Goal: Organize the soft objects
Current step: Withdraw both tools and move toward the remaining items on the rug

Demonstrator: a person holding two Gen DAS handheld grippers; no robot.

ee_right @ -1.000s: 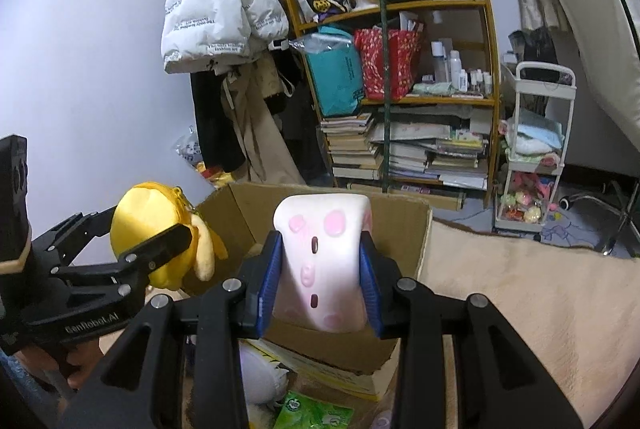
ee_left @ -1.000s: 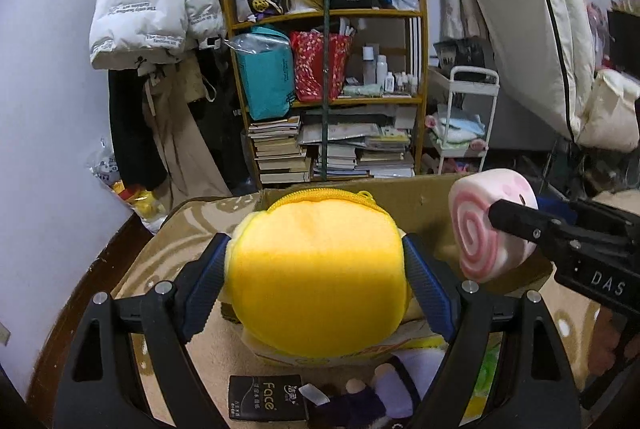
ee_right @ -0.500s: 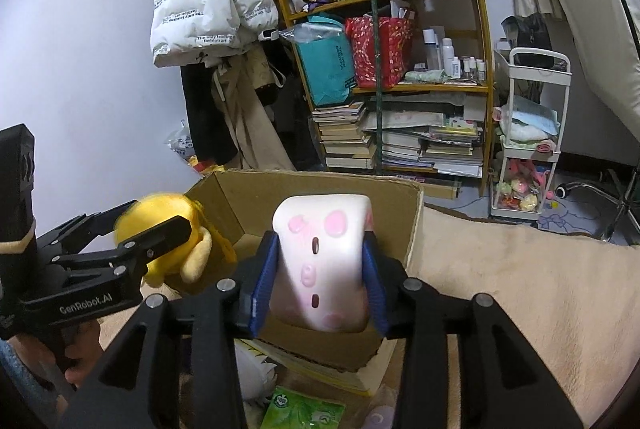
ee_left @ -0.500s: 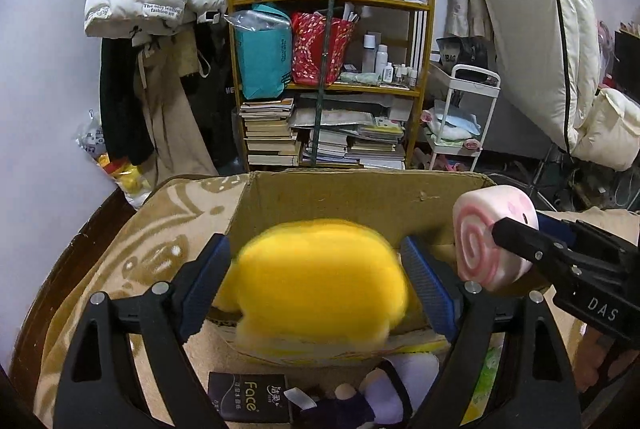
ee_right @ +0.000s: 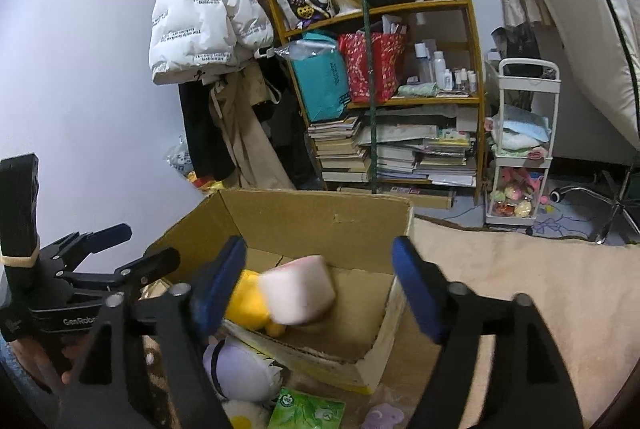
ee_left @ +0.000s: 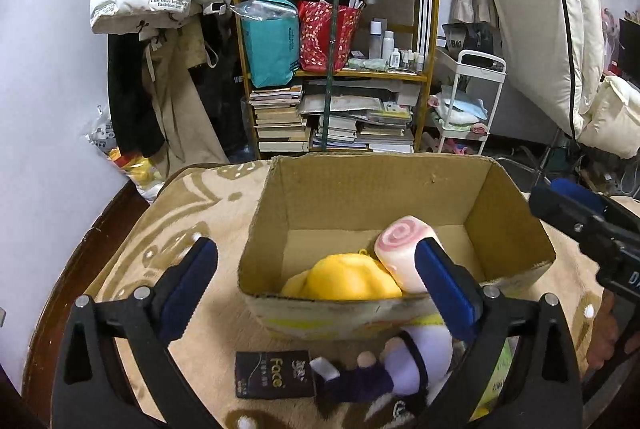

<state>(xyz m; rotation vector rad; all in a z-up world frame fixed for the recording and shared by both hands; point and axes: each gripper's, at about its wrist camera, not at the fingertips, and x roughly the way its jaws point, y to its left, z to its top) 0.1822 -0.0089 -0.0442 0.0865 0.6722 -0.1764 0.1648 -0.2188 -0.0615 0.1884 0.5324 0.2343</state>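
An open cardboard box [ee_left: 360, 189] stands on a beige blanket. Inside it lie a yellow plush [ee_left: 344, 279] and a pink swirl-roll plush [ee_left: 404, 249], leaning on each other. My left gripper [ee_left: 314, 249] hovers over the box's near left side. Its jaws are opening wide, with nothing pressed between the pads. My right gripper [ee_right: 318, 245] hangs over the box [ee_right: 320, 221] and its jaws are opening too. Below it the pink roll [ee_right: 298, 289] is blurred, loose beside the yellow plush [ee_right: 248, 303].
A purple-and-white plush doll [ee_left: 408, 361] and a black "Face" packet [ee_left: 272, 373] lie in front of the box. A green packet [ee_right: 306, 411] lies nearby. Behind stand a crowded shelf [ee_left: 336, 69] and a white trolley [ee_right: 520, 149].
Both grippers went from shut on their toys to wide open. The yellow plush left the left jaws and the pink roll left the right jaws. Both dropped into the box.
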